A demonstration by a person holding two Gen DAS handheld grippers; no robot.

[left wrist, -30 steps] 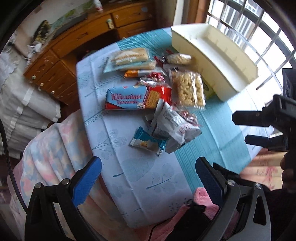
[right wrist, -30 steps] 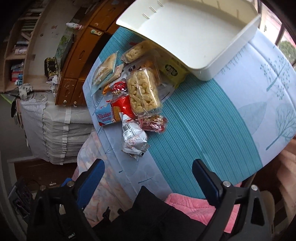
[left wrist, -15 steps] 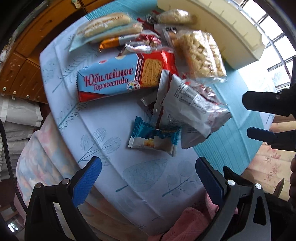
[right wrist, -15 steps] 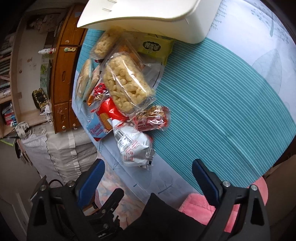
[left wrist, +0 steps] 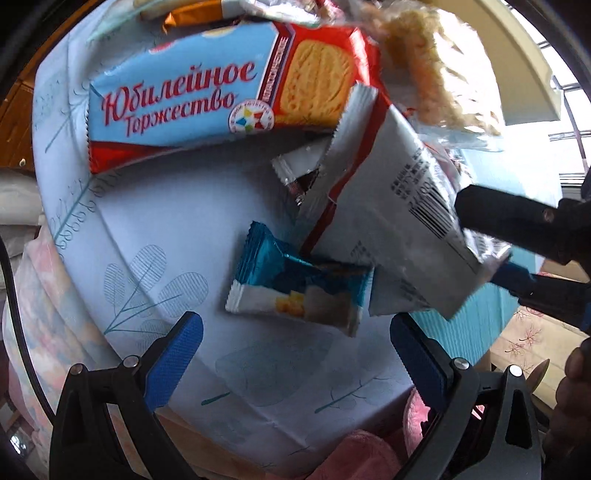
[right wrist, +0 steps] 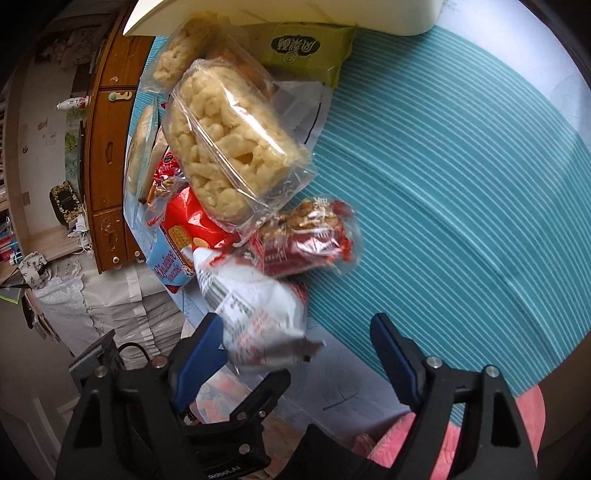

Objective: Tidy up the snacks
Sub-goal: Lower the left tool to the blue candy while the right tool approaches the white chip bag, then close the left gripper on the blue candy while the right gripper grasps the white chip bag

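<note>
tray [right wrist: 258,14] cropped; white packet [right wrist: 258,314] blurred

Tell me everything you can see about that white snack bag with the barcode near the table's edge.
The white snack bag looks like crinkly foil or plastic, with a barcode, small black print, red trim and a zigzag sealed end. It lies tilted on the pile, overlapping the small blue packet and lying against the red biscuit pack. The right gripper has just been closing around its lower end; one blue finger already seems to meet it.
</note>
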